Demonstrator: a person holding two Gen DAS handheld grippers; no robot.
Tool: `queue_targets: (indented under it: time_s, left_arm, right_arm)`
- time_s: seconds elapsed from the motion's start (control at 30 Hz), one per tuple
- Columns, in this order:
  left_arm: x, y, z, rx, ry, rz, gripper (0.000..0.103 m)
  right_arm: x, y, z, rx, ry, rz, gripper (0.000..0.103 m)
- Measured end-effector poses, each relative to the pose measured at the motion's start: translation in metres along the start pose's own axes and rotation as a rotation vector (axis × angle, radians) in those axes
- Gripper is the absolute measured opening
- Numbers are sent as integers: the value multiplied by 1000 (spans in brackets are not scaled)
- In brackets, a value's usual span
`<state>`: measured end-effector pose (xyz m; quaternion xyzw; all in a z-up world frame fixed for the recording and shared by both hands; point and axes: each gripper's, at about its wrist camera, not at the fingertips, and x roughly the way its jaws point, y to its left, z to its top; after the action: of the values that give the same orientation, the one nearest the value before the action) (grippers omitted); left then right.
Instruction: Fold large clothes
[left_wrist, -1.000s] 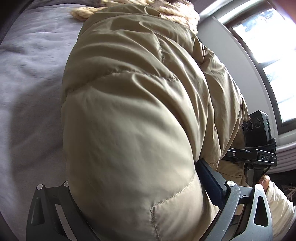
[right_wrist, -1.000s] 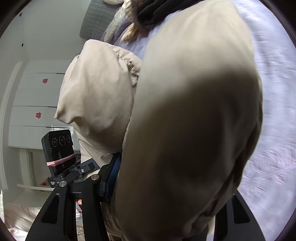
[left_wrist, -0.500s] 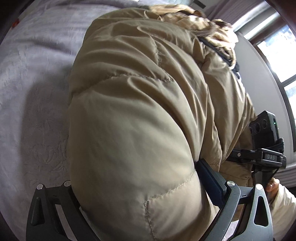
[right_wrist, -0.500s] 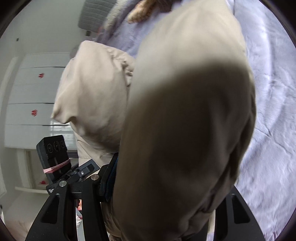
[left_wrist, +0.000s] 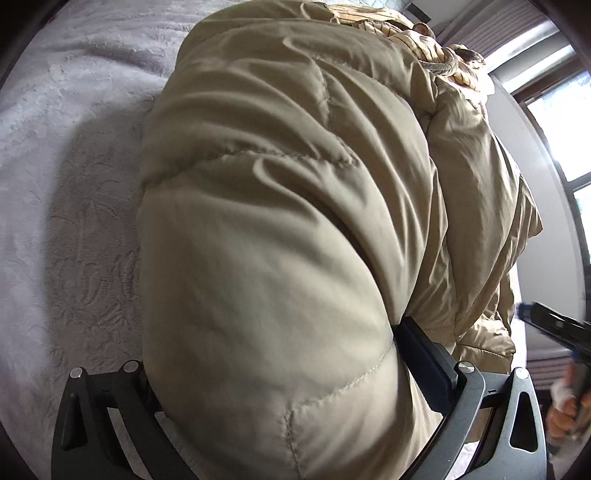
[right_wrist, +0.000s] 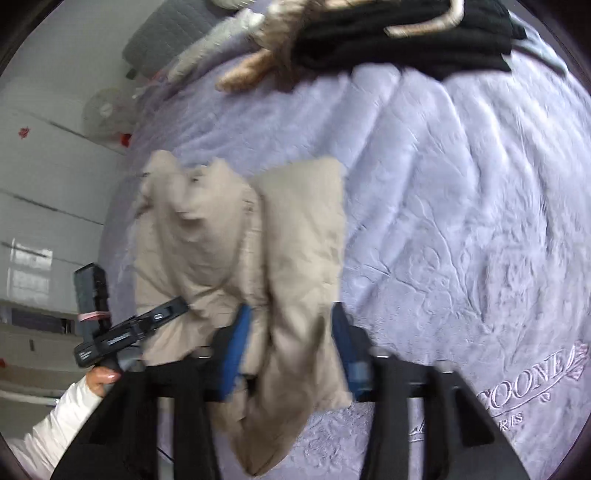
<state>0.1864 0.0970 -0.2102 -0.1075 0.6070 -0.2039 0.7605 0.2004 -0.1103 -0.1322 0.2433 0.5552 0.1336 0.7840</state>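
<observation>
A beige puffer jacket (left_wrist: 280, 229) is hanging bunched over a lavender bedspread (right_wrist: 461, 206), clamped between both tools. The left gripper (left_wrist: 280, 380) is pinching a thick quilted fold, its jaws closed on the padding, which is filling most of the left wrist view. The right gripper (right_wrist: 291, 347) is gripping another fold, blue-padded jaws pressing on either side of the fabric. At the bed's far end, black clothing (right_wrist: 406, 40) is lying beside a tan garment (right_wrist: 258, 62).

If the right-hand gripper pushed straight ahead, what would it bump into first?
The beige puffer jacket already clamped in the right gripper; beyond it probably the lavender bedspread, though depth is unclear.
</observation>
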Motion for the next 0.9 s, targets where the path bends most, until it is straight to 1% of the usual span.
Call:
queue_targets:
  time_s: [0.03,0.1,0.13,0.17,0.2,0.27,0.3,0.33,0.37,0.43,0.5,0.53,0.57,0.63,0.67,0.7,0.73,0.83,0.9]
  left_arm:
    - [-6,-4,0,0,-3,25,103]
    - [-21,-10,0,5,-21,83,103]
    - [-31,-15,-1,13,-53,126,103]
    - [-44,-20,-2,27,-100,163,103]
    - [-57,-23,-1,47,-149,177,103]
    - [-79,-35,5,93,-229,167,103]
    - [-84,-40,8,107,-246,156,103]
    - [-89,-50,16,132,-260,128,103]
    - [-88,-61,24,158,-261,96,103]
    - [-77,-77,44,179,-246,67,103]
    - [-51,-95,55,182,-192,32,103]
    - [-36,-104,60,187,-170,47,103]
    - [-28,-108,64,198,-164,76,103]
    - [-2,-124,73,234,-151,169,103]
    - [4,-132,74,246,-146,192,103]
    - [14,-135,73,264,-132,236,103]
    - [21,-136,78,279,-125,263,103]
    - [44,-145,78,331,-110,331,103]
    - [44,-145,74,347,-107,353,103]
  right_arm:
    - [6,9,6,-19,1,16,23]
    - [14,38,0,-82,34,42,20]
    - [16,47,-8,-122,53,29,20]
    - [19,54,-19,-167,70,-7,20]
    - [23,57,-28,-196,84,-45,20]
    - [36,53,-39,-215,111,-120,19]
    - [40,48,-43,-215,116,-158,19]
    - [42,43,-47,-211,117,-189,19]
    - [45,35,-49,-195,118,-204,19]
    - [50,22,-54,-151,124,-218,19]
    - [59,14,-56,-129,130,-237,19]
    - [62,9,-58,-118,132,-245,19]
    - [69,7,-57,-104,133,-249,18]
    - [75,-6,-58,-64,126,-246,16]
    - [78,-11,-57,-35,122,-238,16]
    - [87,-11,-50,-15,121,-231,16]
    - [90,-15,-49,3,121,-222,16]
    - [95,-29,-46,27,125,-207,16]
    - [101,-35,-45,35,126,-199,16]
